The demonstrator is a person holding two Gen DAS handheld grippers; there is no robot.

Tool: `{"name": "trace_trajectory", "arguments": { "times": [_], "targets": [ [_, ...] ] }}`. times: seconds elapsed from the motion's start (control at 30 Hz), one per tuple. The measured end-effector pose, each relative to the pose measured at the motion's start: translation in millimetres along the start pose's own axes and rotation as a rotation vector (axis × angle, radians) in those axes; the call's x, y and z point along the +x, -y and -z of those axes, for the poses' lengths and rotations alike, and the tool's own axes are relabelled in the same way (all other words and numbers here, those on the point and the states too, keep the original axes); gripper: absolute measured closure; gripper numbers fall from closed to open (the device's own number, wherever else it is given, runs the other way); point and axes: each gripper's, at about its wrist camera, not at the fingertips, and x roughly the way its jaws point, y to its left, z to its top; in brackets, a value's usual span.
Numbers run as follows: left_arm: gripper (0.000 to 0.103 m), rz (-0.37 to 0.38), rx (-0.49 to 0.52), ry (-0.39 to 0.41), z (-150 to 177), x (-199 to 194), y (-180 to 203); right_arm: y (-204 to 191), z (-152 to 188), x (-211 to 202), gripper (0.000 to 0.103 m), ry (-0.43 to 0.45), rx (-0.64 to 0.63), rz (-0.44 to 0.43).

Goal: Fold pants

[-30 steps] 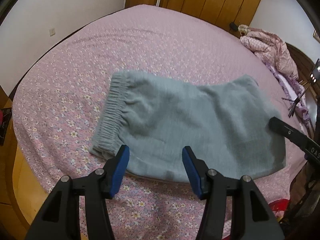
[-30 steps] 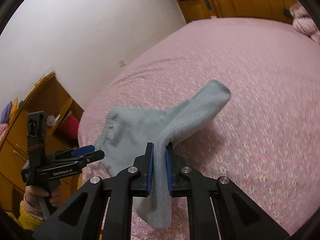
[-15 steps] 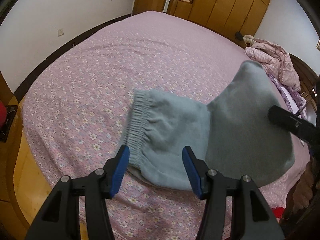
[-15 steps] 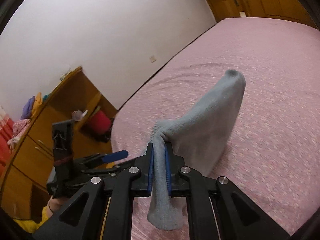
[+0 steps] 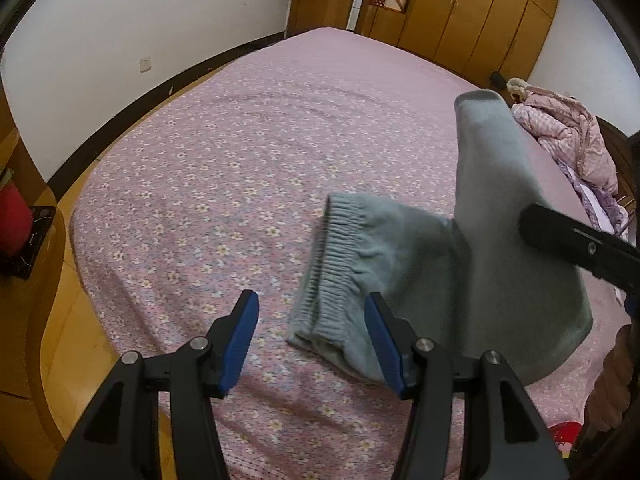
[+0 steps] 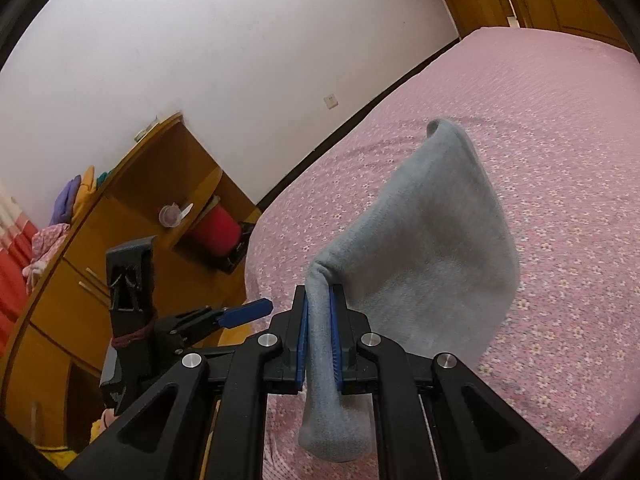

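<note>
right wrist view: right claw (image 6: 319,338) clenched on a fold of the pants (image 6: 432,240), blue ribbed pads pressing the fabric from both sides
right claw build: black plastic arms, silver screws, triangular cut-outs
pants held part: soft grey-blue fleecy knit, lifted off the bed into a tall rounded flap; a short stub of fabric hangs below the pads
left wrist view: left claw (image 5: 310,340) released, blue pads wide apart, gripping nothing; right-hand pad overlaps the pants (image 5: 404,264) edge in the picture, contact cannot tell
left claw from the other camera: seen at the left of the right wrist view, left claw (image 6: 244,312) black body, one blue pad visible, hovering off the bed's edge
pants waistband: gathered ribbed elastic (image 5: 332,264), lying on the bed near the foot edge, slightly blurred
pants upper part: raised as a cone-like peak toward the right, right claw (image 5: 576,240) arm crossing in front
bed (image 5: 240,168): pink-lilac cover with small white flower print, quilted look, faint arc-shaped creases
floor: orange-brown wood around the bed
shelf unit (image 6: 132,208): curved wooden, open compartments; one holds a clear cup (image 6: 170,214), the one below a red cylinder (image 6: 216,228)
shelf top: folded purple and yellow cloth (image 6: 78,196)
wardrobe (image 5: 472,12): tall wooden doors along the far wall
far bed corner: crumpled pink quilted bedding (image 5: 568,140)
wall: white, one socket (image 5: 146,65)
</note>
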Motion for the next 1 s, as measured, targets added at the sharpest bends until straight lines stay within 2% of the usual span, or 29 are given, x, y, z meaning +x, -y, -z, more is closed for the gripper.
{"name": "trace_trajectory", "arguments": {
  "times": [0.3, 0.53, 0.63, 0.67, 0.7, 0.8, 0.87, 1.0],
  "targets": [
    [0.045, -0.047, -0.025, 0.038, 4, -7, -18, -3, -2, 37, 0.092, -0.051, -0.021, -0.023],
    [0.045, -0.053, -0.103, 0.039, 11, -4, -33, -4, -1, 79, 0.091, -0.14, -0.061, -0.006],
    [0.045, -0.048, -0.112, 0.031, 13, -4, -36, -6, -1, 76, 0.078, -0.122, -0.026, -0.025],
    [0.045, -0.053, -0.108, 0.032, 14, -5, -36, -7, -2, 73, 0.071, -0.113, -0.021, -0.037],
    [0.045, -0.06, -0.103, 0.036, 14, -6, -35, -7, -2, 67, 0.069, -0.101, -0.021, -0.042],
    [0.045, -0.056, -0.109, 0.052, 12, -13, -35, -6, -1, 50, 0.069, -0.067, -0.034, -0.012],
    [0.045, -0.036, -0.113, 0.067, 10, -18, -33, 4, 5, 38, 0.067, -0.053, -0.014, 0.038],
    [0.04, 0.06, -0.109, 0.064, 4, -16, -21, 30, 22, 23, 0.061, -0.045, 0.031, 0.155]
  ]
}}
